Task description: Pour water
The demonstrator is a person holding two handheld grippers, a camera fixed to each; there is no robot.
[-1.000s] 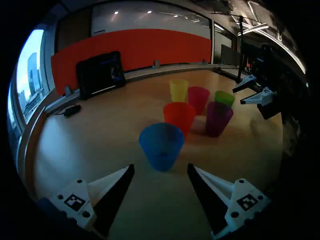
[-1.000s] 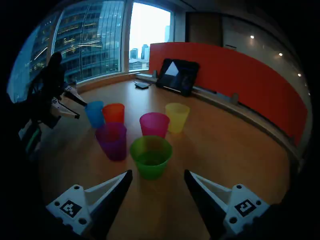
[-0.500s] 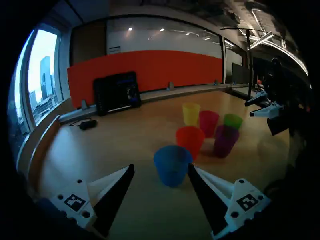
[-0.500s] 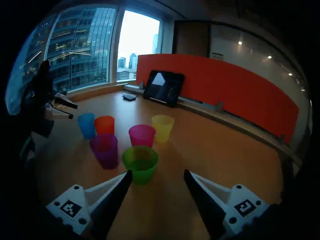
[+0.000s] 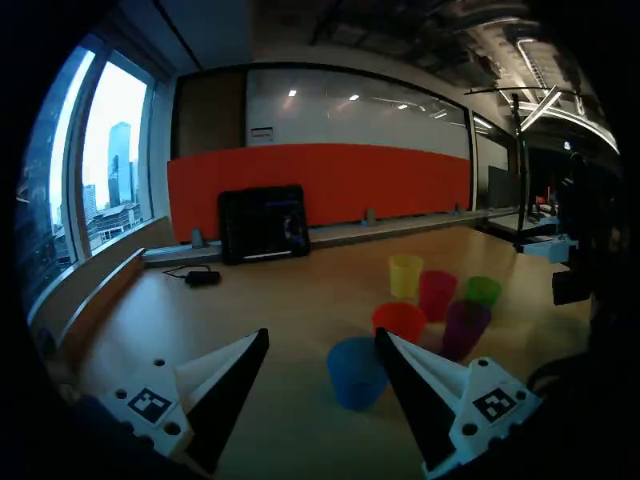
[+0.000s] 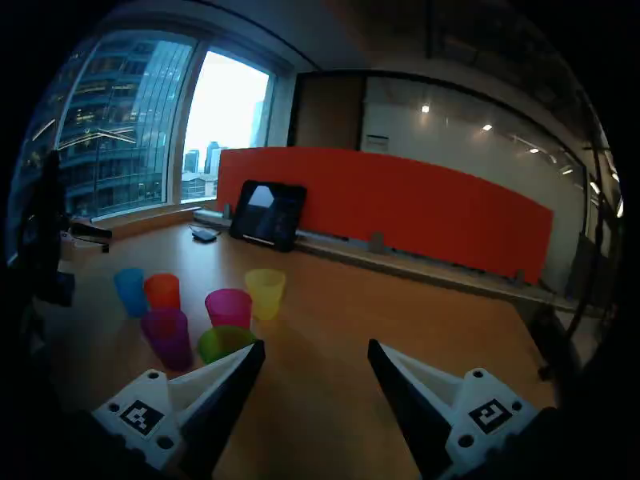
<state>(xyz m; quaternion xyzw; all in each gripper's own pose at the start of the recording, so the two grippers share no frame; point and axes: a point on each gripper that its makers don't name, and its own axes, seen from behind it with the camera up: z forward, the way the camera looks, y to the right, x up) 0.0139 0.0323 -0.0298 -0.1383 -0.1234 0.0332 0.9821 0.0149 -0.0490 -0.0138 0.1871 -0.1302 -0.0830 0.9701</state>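
Blue cup between jaws of wide-spread left gripper; green cup beside wide-spread right gripper's finger.

1. A broad, smooth, light-brown wooden table carries everything, and its top runs back to a low ledge under an orange wall panel.
2. Six translucent plastic cups stand upright on it, close together. In the left gripper view the blue cup is nearest.
3. The orange cup stands just behind it, with the purple cup beside that.
4. The back row holds the yellow cup, the pink cup and the green cup.
5. A flat black screen stands propped at the table's back edge.
6. A small black box with a thin cable lies flat near the screen, well apart from the cups.
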